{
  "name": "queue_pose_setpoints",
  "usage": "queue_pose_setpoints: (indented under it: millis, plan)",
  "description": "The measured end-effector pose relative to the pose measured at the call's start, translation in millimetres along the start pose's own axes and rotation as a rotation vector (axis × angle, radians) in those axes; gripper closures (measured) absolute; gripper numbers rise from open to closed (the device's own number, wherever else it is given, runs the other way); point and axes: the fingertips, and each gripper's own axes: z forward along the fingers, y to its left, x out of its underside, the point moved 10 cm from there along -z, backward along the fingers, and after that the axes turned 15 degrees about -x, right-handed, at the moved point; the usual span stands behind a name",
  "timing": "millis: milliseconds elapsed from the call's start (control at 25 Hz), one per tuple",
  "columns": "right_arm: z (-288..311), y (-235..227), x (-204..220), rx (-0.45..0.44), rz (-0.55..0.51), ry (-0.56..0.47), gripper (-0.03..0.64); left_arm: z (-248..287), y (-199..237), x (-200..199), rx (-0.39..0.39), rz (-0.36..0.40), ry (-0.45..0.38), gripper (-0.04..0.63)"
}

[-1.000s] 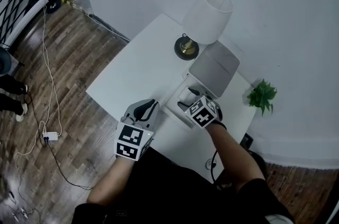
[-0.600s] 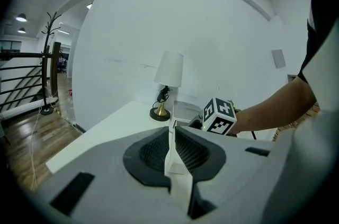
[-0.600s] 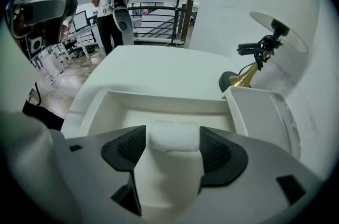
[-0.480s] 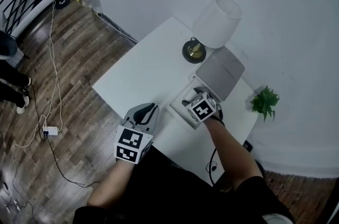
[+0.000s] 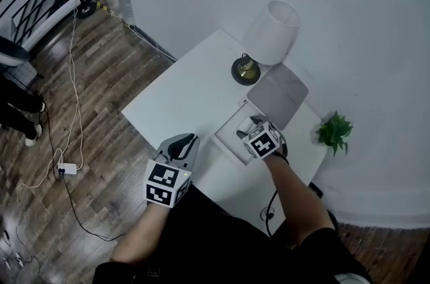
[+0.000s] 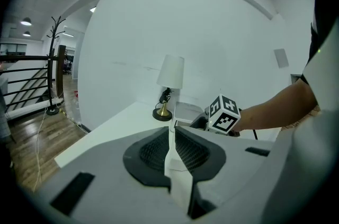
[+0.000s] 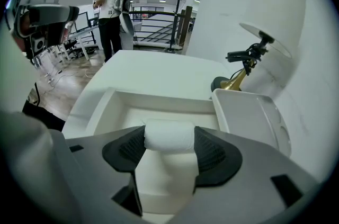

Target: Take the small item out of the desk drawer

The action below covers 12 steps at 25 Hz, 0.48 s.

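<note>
My right claw (image 7: 169, 151) is clamped on the small white roll (image 7: 169, 136), pinching it across its ends just above the open drawer (image 7: 100, 106). The roll looks light, soft and easily squashed, so I'd grip gently. My left claw (image 6: 170, 138) is pressed together, empty, by the desk (image 5: 181, 95) edge. I can't see the roll's underside or the drawer floor beneath it.

Since half a second ago my right gripper (image 5: 255, 124) has pulled back toward 4 o'clock over the drawer (image 5: 227, 136), the white roll (image 7: 168, 136) pinched in it; whether it also rose, I can't judge. My head view has shifted: desk (image 5: 181, 91) and lamp (image 5: 271, 33) sit further toward 4 o'clock.
</note>
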Motion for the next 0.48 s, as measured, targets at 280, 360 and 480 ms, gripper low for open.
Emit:
queue_pose_setpoints:
  millis: [280,360,480]
  plan:
    - [-42.9,15.1,7.3,0.009,-0.010,-0.170,0.339,-20.7,-25.0,-7.2,-0.015,0.007,-0.023,0.552]
    - [-55.5,21.5,8.9,0.007,-0.021,-0.224,0.339,-30.4,-32.2,-9.5,-0.022,0.011,-0.030,0.552]
    - [-76.1,30.3,12.7,-0.009,-0.012,-0.282,0.339,-44.3,-42.9,-15.4,-0.037,0.022,-0.044,0.551]
